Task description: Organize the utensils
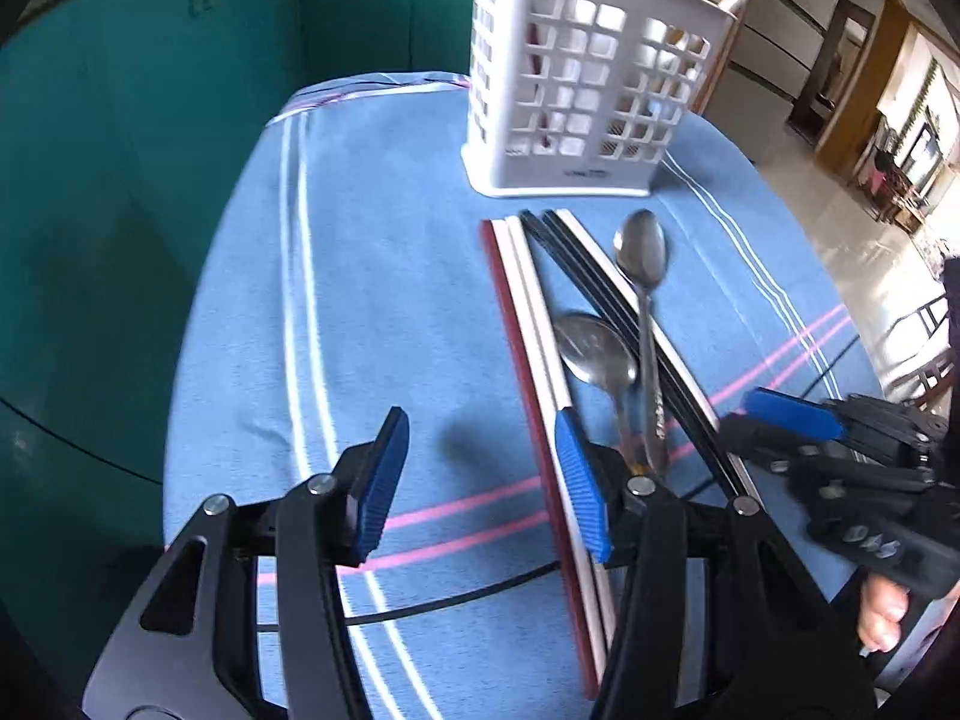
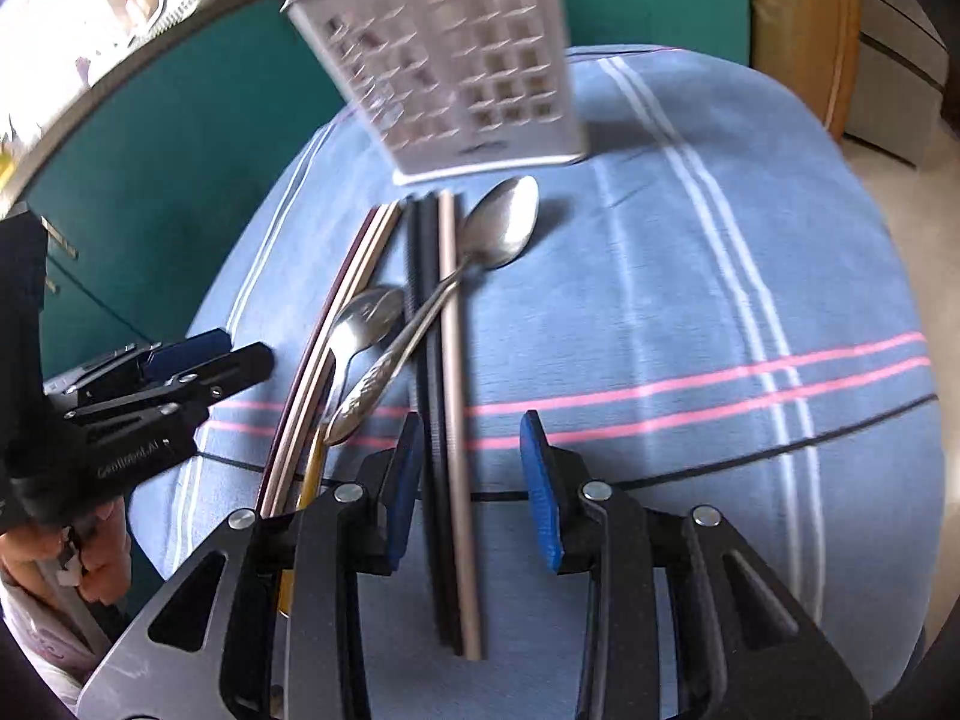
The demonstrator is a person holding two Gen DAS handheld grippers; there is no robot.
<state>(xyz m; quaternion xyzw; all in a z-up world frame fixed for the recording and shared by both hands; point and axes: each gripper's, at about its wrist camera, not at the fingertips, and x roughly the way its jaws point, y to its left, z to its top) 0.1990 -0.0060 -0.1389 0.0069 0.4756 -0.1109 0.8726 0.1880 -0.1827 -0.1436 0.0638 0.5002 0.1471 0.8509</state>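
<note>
A white slotted utensil basket (image 1: 576,84) (image 2: 462,66) stands at the far side of the blue cloth. In front of it lie red and white chopsticks (image 1: 528,330) (image 2: 336,324), black and beige chopsticks (image 1: 606,294) (image 2: 447,360), and two metal spoons (image 1: 642,252) (image 2: 498,228), one (image 1: 594,354) (image 2: 366,318) with its bowl face down. My left gripper (image 1: 486,480) is open, left of the pile, its right finger over the white chopsticks. My right gripper (image 2: 474,486) is open, its fingers either side of the black and beige chopsticks.
The blue striped cloth (image 1: 372,300) (image 2: 720,300) covers a small table, with teal cabinets (image 1: 150,120) behind and to the left. A black cable (image 1: 456,600) crosses the near cloth. Tiled floor (image 1: 840,210) lies to the right of the table.
</note>
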